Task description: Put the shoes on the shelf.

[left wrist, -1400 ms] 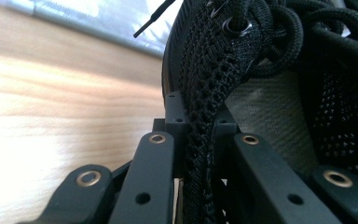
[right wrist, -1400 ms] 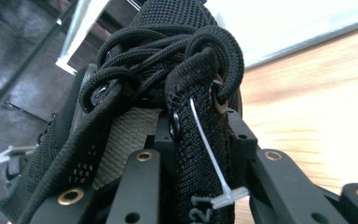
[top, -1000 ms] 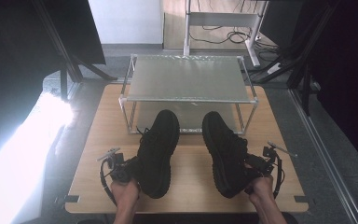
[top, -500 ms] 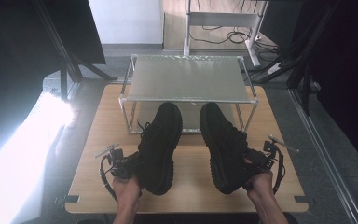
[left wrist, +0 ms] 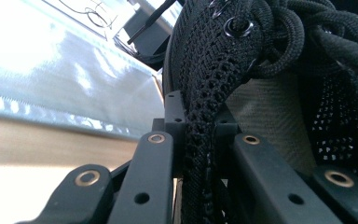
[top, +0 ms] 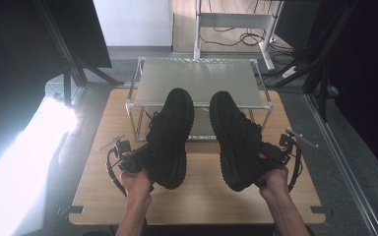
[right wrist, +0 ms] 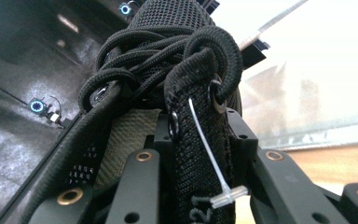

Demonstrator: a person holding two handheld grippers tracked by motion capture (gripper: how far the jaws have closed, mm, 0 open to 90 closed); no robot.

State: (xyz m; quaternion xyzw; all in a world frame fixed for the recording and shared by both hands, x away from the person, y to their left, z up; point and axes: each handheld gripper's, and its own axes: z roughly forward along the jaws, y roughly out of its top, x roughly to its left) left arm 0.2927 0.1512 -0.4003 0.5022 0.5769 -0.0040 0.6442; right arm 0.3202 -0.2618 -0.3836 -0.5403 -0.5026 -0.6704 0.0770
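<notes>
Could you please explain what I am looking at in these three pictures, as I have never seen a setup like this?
No robot here: a person holds a hand-held two-jaw tool in each hand. The high view looks down from above the person's side of a wooden table; the left gripper and right gripper each clamp one black shoe, the left shoe and right shoe, raised in front of a wire shelf rack that stands on the table. The other two pictures come from cameras riding on the tools. The left gripper view shows its black jaws pinching the knit edge by the lace holes; the right gripper view shows the same on the other shoe, where a small plastic tag fastener hangs.
</notes>
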